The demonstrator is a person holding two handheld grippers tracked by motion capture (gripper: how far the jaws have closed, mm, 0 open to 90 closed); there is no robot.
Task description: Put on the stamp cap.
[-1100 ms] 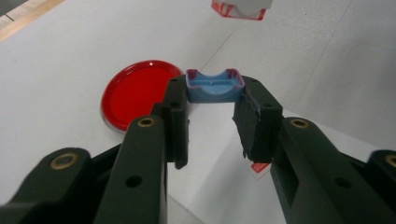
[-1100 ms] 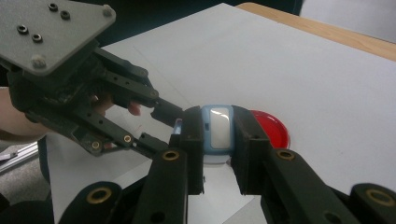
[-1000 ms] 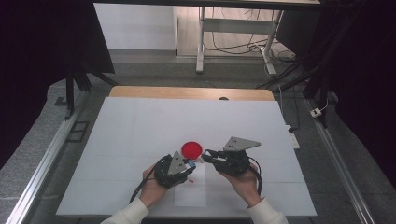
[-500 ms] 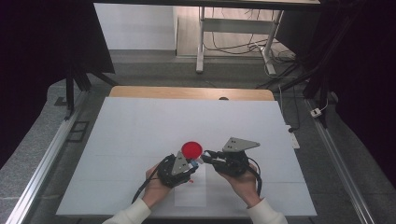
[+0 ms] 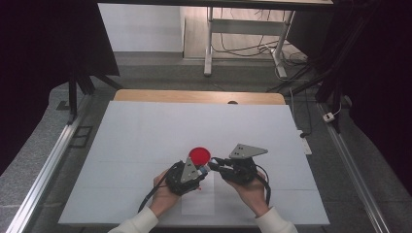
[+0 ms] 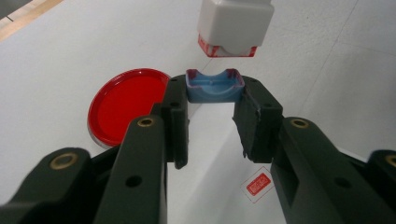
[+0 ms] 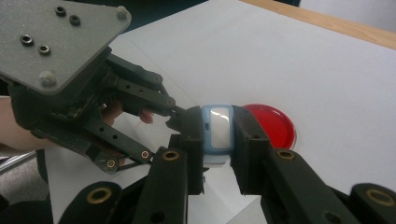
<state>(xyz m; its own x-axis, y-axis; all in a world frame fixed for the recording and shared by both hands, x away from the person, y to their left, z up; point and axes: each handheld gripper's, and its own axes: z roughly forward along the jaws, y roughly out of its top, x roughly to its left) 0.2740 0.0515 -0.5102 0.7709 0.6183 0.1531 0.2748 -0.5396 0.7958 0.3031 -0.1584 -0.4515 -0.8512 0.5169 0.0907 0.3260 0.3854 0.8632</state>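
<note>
Both grippers meet just in front of the person, near the front edge of the white table (image 5: 145, 141), their tips almost touching. Seen from above, the left gripper (image 5: 201, 170) points right and the right gripper (image 5: 214, 162) points left, each held in a hand with a pale sleeve below it.

Along the left gripper's own view (image 6: 211, 116), its jaws are clamped on a small blue cap (image 6: 215, 86), a shallow open piece with raised corners, gripped by its two sides at the very tips. Just beyond it, apart by a small gap, hangs a white block (image 6: 235, 23) with a red-marked lower edge. I cannot make out from that view what holds it.

The right gripper's view (image 7: 218, 135) shows its jaws closed on a small blue-and-white case (image 7: 217, 130), upright between the pads, a pale glossy panel facing the camera. The left gripper (image 7: 180, 116) comes in from the left of that view, its tip right against the case.

A red round lid (image 5: 199, 155) lies flat on the table just beyond the two grippers, touching neither. A small square label with red print (image 6: 258, 183) lies on the table under the left jaws.
</note>
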